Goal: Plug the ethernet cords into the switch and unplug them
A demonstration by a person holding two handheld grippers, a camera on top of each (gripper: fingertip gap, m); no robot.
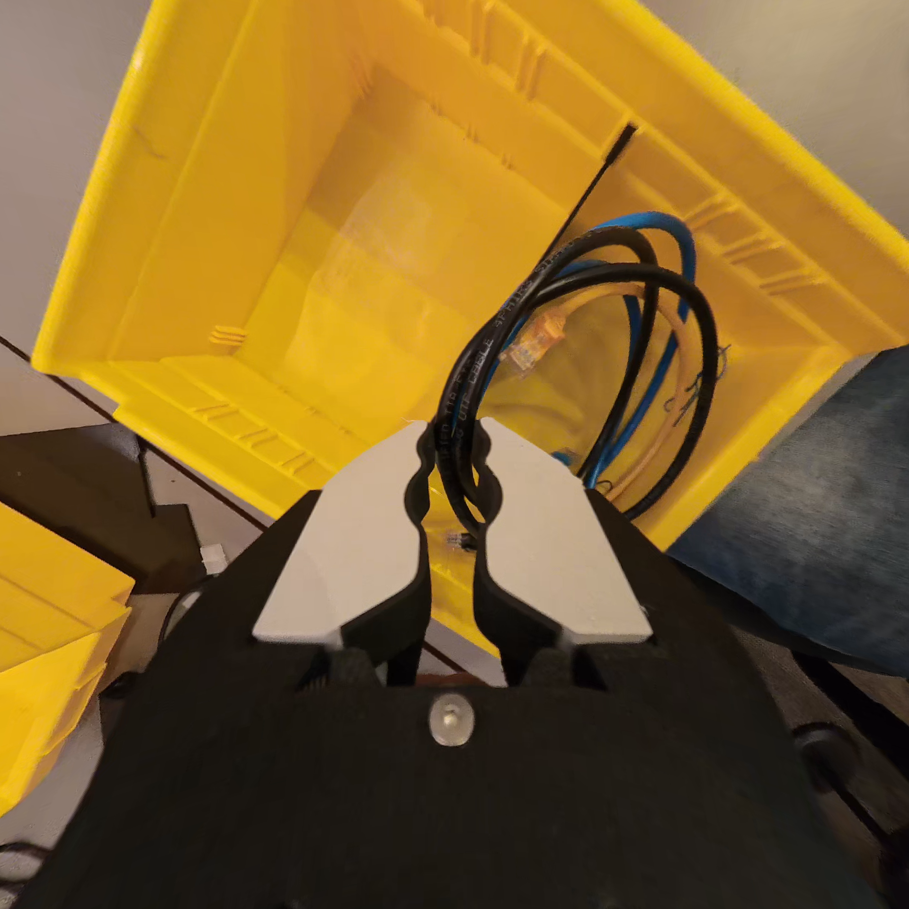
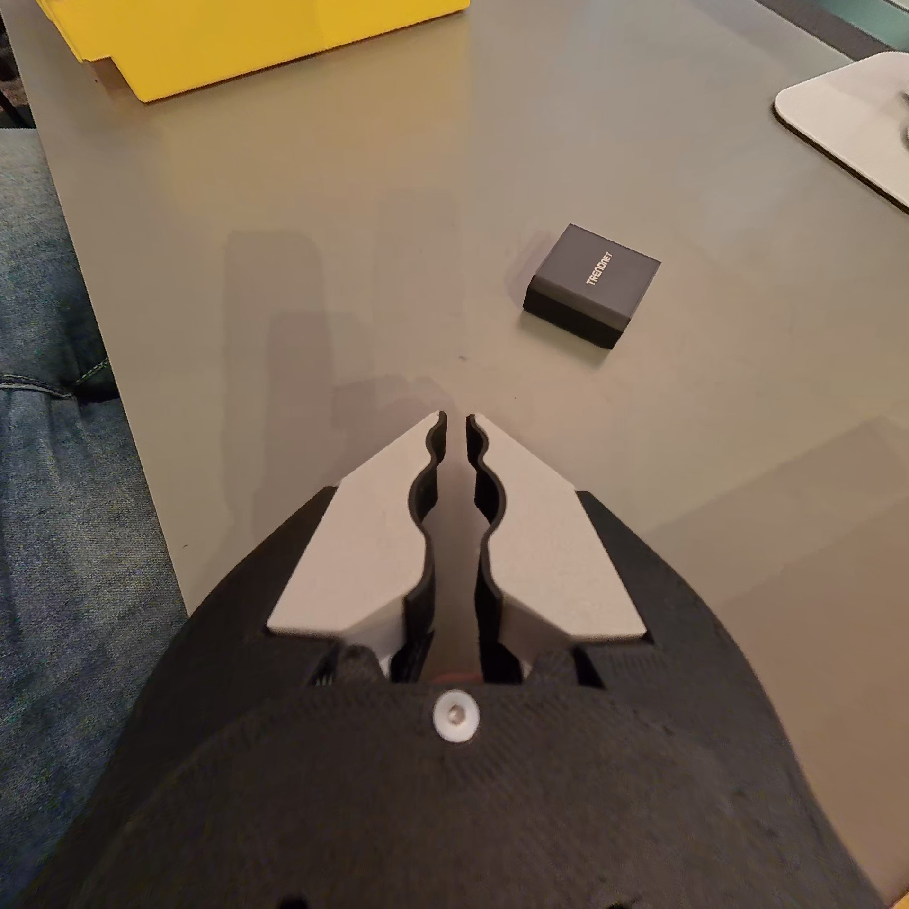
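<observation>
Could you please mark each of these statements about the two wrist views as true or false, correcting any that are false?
1. The left gripper is shut on the black cord. True.
2. The right gripper holds a blue cord. False: nothing sits between its fingers, which stand slightly apart above the table.
3. A blue cord and a yellow cord lie in the yellow bin. True.
4. A cord is plugged into the switch. False: no cord shows at the small dark box, which sits alone on the table.
5. The switch sits inside the yellow bin. False: it rests on the table.
</observation>
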